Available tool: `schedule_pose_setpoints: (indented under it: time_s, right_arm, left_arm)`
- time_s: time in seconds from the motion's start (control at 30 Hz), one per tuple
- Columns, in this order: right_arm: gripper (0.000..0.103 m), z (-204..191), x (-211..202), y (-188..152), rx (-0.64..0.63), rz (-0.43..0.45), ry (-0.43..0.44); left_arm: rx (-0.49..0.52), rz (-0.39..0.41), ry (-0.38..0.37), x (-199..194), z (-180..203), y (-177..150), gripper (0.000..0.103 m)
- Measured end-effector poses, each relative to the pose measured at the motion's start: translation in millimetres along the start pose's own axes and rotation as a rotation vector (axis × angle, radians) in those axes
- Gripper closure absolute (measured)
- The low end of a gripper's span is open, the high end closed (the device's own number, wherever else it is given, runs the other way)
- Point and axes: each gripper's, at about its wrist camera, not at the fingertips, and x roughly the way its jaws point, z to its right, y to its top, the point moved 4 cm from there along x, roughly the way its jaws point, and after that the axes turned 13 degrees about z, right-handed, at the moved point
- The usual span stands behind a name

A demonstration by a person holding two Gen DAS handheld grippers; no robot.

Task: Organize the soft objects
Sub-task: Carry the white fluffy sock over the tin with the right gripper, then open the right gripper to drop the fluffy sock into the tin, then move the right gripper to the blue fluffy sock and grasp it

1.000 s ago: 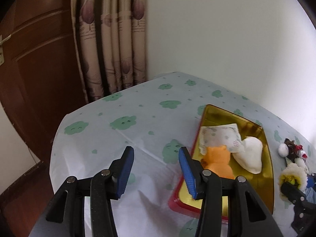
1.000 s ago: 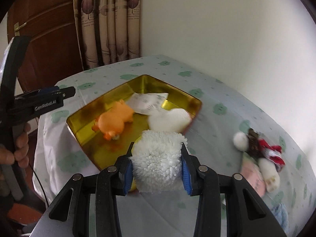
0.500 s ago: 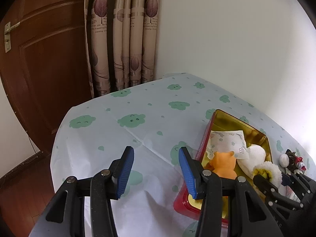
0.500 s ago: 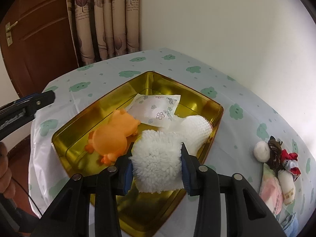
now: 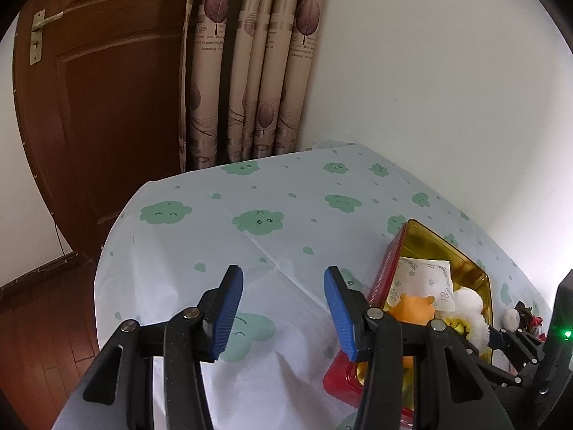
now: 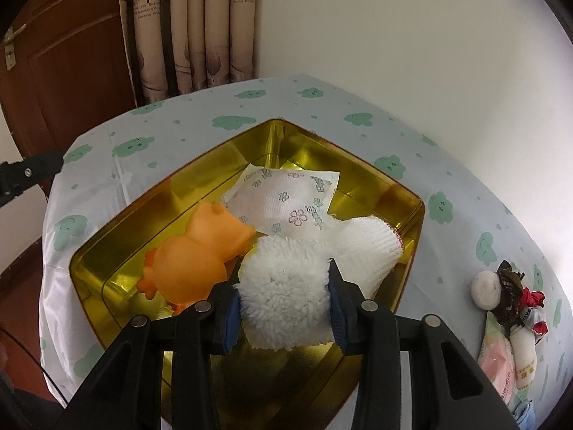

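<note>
My right gripper [image 6: 284, 302] is shut on a fluffy white plush toy [image 6: 286, 279] and holds it over the near part of a gold tin tray [image 6: 412, 202]. In the tray lie an orange rubber toy [image 6: 197, 251], a flower-printed white packet [image 6: 286, 200] and a white knitted cloth [image 6: 365, 243]. My left gripper [image 5: 283, 308] is open and empty above the tablecloth, left of the tray [image 5: 379, 279]. In the left wrist view the plush [image 5: 469, 317] shows a yellow face, with the orange toy [image 5: 412, 308] beside it.
A small plush doll with a white ball and red bow [image 6: 508, 286], a pink packet [image 6: 501, 362] and a white tube [image 6: 524, 354] lie right of the tray. The table [image 5: 250, 215] has a cloud-print cloth. A wooden door [image 5: 100, 107], curtain and wall stand behind.
My right gripper has carried the white plush from the table's near side forward over the tray. My left gripper has drifted left and tilted up, still open.
</note>
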Motion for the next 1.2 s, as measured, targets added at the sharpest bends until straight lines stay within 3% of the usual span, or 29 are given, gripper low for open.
schedule_pose_setpoints:
  time_s: [0.2,0.47,0.73,1.07,1.2]
  right_arm:
    - [0.045,-1,0,-2,0.015,0.005,0.005]
    - [0.035,3,-23,1,0.046,0.043,0.008]
    - [0.033,24,-75,-5,0.081,0.106,-0.007]
    - [0.029,140,-144,-66,0.159,0.069,-0.227]
    - [0.022,187,-168,-97,0.182,0.043,-0.292]
  left_arm:
    - [0.006,0.001,-0.001,0,0,-1,0.055]
    - [0.008,-0.001,-0.003,-1,3,-2,0.055]
    - [0.031,0.006,-0.01,-4,8,-2,0.055]
    - [0.077,0.013,-0.017,-5,16,-4,0.055]
    - [0.092,0.0,-0.021,-2,17,-6,0.055]
